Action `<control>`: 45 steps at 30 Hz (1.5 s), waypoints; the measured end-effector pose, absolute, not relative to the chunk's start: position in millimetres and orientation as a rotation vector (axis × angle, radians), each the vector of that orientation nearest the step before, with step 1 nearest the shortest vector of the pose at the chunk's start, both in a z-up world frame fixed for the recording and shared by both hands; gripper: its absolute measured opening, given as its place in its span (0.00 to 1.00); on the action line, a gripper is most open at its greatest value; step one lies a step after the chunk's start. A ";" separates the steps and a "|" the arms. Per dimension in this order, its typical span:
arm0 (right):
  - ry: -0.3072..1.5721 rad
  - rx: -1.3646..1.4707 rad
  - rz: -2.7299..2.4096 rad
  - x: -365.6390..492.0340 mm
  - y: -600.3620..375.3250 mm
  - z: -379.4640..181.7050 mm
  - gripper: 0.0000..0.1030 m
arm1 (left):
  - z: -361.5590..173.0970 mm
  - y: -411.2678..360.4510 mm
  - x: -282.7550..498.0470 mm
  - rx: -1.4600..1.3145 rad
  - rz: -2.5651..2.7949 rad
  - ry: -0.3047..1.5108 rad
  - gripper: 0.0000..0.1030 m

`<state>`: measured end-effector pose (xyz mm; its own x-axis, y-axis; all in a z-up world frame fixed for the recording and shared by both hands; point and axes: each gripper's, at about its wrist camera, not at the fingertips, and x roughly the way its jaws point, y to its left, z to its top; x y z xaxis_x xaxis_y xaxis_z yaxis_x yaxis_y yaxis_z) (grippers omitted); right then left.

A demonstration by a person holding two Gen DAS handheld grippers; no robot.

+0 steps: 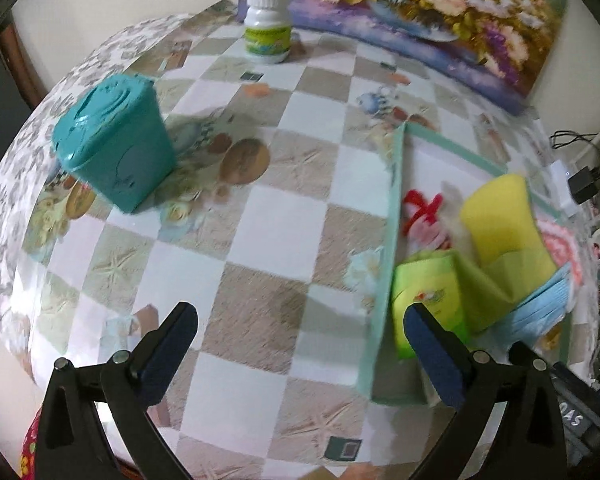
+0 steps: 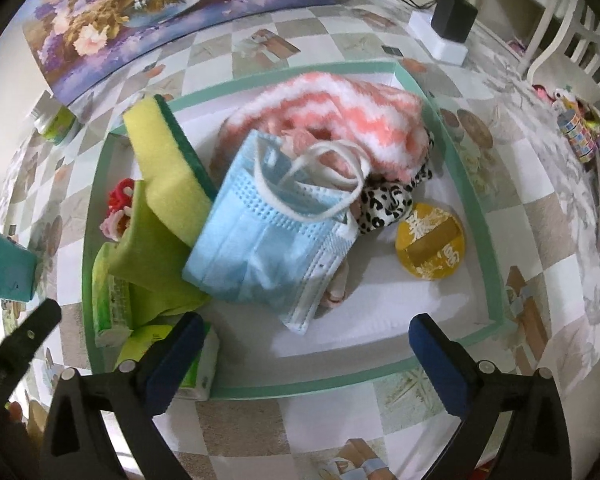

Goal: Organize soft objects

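Note:
A green-rimmed white tray holds soft things: a blue face mask, a yellow sponge, a pink-and-white fluffy cloth, a leopard scrunchie, a green cloth, green tissue packs and a yellow round disc. My right gripper is open and empty above the tray's near edge. My left gripper is open and empty over the table, left of the tray; the sponge and mask show there too.
A teal lidded container stands on the checked tablecloth at the left. A white pill bottle stands at the back by a flower painting. A charger on a white power strip lies at the back right, near a white chair.

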<state>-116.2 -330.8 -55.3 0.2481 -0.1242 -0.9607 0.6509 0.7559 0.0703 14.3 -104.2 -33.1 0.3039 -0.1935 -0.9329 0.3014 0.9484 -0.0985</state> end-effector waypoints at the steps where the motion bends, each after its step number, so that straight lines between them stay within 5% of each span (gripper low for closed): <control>1: 1.210 0.507 -0.559 -115.9 -327.9 -53.5 1.00 | -34.0 -102.6 13.2 0.110 -0.317 1.221 1.00; 45: 1.102 0.265 -0.554 -146.2 -241.5 16.7 1.00 | 15.2 -53.3 -28.4 0.319 -0.130 1.101 0.99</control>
